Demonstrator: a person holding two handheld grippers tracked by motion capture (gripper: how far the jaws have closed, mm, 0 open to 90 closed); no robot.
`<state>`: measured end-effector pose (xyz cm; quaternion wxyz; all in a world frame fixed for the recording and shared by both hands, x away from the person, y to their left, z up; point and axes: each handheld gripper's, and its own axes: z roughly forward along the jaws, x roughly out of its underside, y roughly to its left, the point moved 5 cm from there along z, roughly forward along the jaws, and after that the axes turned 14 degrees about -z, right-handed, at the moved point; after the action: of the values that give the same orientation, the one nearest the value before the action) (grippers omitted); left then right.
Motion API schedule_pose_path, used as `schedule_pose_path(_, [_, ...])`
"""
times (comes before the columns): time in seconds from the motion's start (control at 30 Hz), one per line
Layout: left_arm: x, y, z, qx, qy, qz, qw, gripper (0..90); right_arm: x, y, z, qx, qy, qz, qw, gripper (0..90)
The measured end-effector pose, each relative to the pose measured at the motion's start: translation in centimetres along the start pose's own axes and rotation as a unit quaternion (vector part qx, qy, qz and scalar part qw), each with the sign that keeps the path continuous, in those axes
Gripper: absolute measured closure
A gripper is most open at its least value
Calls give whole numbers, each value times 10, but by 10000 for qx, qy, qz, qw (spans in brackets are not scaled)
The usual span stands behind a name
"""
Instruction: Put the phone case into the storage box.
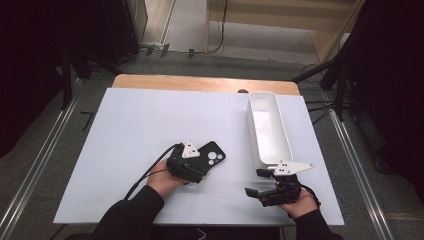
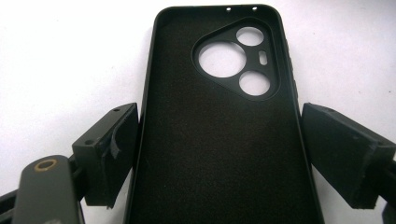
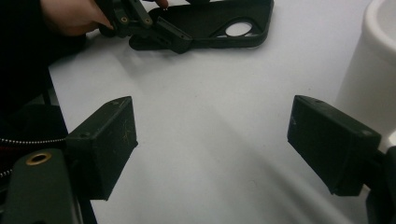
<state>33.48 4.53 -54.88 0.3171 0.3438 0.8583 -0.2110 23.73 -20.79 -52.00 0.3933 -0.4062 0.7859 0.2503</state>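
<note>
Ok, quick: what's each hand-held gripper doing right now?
Left hand-held gripper: jaws around the black phone case, touching its sides; a firm grip cannot be told.
Right hand-held gripper: open, holding nothing.

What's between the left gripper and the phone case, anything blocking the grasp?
Nothing visible. The phone case lies open side up on the white table, already between the left gripper's jaws, one along each long edge. The white bin stands off to the right.
</note>
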Motion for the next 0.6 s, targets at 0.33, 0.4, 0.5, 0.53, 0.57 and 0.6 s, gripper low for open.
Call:
schedule_pose_path(0.33, [-2,-1,-3,103,-98,-22,9999,146,0,0,0,-6,-16,-27,10000,143])
schedule_pose_path(0.4, [-3,-2,-4,112,-155,-28,9998,146,0,2,0,-23,-20,-49,10000,143])
schedule_pose_path(0.5, [-4,-3,-6,167,-197,-66,9996,147,-1,2,0,-40,-37,-100,9999,143])
schedule_pose_path(0.53, [-4,-3,-7,163,-220,-52,9996,147,-1,3,0,-48,-40,-102,9999,143])
schedule_pose_path(0.57, [-5,-4,-8,181,-247,-61,9995,147,-1,3,0,-46,-50,-96,9999,143])
schedule_pose_path(0.6, [-6,-4,-9,183,-288,-66,9994,147,-2,3,0,-52,-59,-91,9999,143])
